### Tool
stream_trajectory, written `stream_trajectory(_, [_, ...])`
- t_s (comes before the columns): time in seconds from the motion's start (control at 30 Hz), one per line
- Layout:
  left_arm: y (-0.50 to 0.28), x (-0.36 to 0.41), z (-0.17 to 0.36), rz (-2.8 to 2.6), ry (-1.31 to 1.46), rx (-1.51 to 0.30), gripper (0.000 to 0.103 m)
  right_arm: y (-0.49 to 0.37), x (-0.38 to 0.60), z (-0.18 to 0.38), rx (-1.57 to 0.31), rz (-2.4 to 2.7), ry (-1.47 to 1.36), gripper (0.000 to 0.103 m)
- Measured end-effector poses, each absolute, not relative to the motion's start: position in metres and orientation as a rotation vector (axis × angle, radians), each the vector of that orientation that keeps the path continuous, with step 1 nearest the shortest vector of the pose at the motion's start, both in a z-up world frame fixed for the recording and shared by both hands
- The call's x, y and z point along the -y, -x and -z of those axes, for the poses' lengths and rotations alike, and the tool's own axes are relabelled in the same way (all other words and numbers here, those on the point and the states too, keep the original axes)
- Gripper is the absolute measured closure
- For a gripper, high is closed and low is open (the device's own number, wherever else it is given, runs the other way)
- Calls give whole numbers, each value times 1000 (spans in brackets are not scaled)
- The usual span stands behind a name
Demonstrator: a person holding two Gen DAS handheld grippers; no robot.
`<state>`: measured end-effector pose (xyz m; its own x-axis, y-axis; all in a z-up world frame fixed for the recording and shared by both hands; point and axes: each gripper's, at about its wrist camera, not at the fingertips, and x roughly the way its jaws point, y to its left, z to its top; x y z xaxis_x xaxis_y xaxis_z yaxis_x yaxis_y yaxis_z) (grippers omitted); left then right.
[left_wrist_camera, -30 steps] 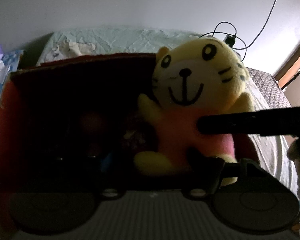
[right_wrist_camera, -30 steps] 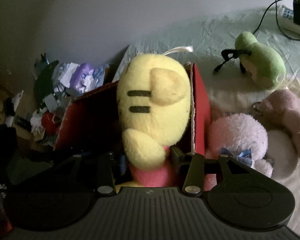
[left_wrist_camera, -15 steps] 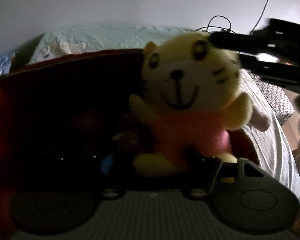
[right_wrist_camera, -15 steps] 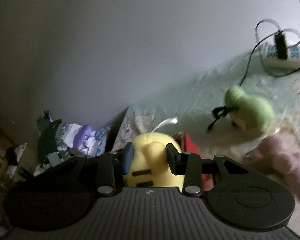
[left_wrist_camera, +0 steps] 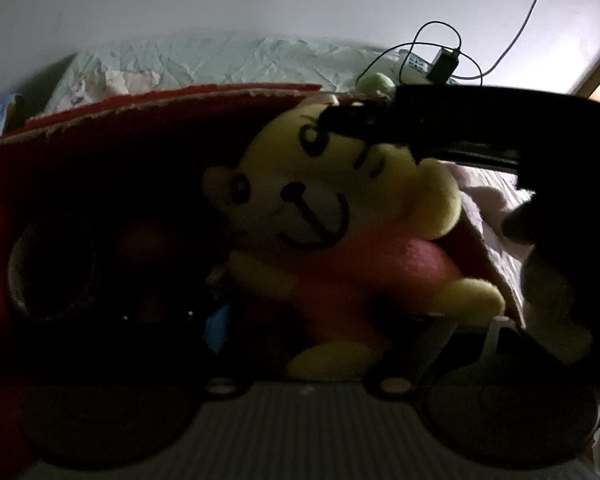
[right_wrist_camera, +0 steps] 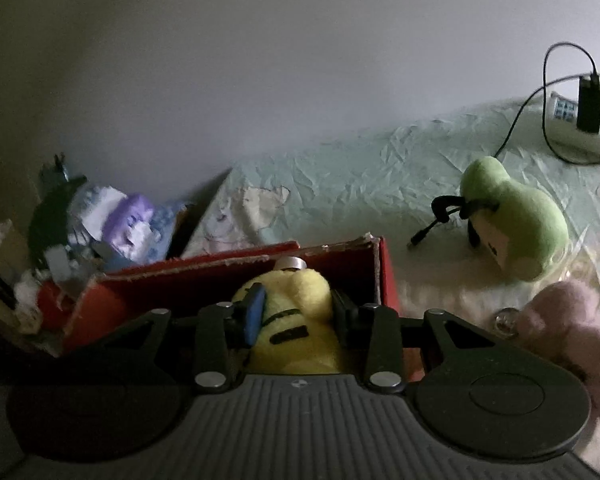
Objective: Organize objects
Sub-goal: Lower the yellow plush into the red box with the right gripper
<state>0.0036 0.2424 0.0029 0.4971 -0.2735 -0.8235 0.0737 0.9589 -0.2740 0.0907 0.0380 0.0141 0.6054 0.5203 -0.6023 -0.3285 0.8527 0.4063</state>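
Yellow cat plush (left_wrist_camera: pixel 332 216) in a pink shirt, smiley face, is tipped over sideways inside the red cardboard box (left_wrist_camera: pixel 160 100), leaning up against its right-hand wall, head near the rim.

Right half of the red box (left_wrist_camera: pixel 148 98) is being filled by the yellow plush (left_wrist_camera: pixel 340 248), tilted; its head is being straddled by the right gripper (right_wrist_camera: pixel 296 312). Left half is dark, contents unclear. Bedsheet (right_wrist_camera: pixel 360 160) beyond the box is being left open; green plush (right_wrist_camera: pixel 516 220) is sitting far right.
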Motion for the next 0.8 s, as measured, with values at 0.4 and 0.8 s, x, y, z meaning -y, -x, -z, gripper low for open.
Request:
stream_trajectory(0.4, [-18, -245, 5, 195, 229, -1101, 10, -68, -14, -10, -702, -521, -367, 59])
stream_trajectory(0.8, [-14, -243, 5, 171, 227, -1110, 10, -52, -16, -2, -596, -535, -333, 60])
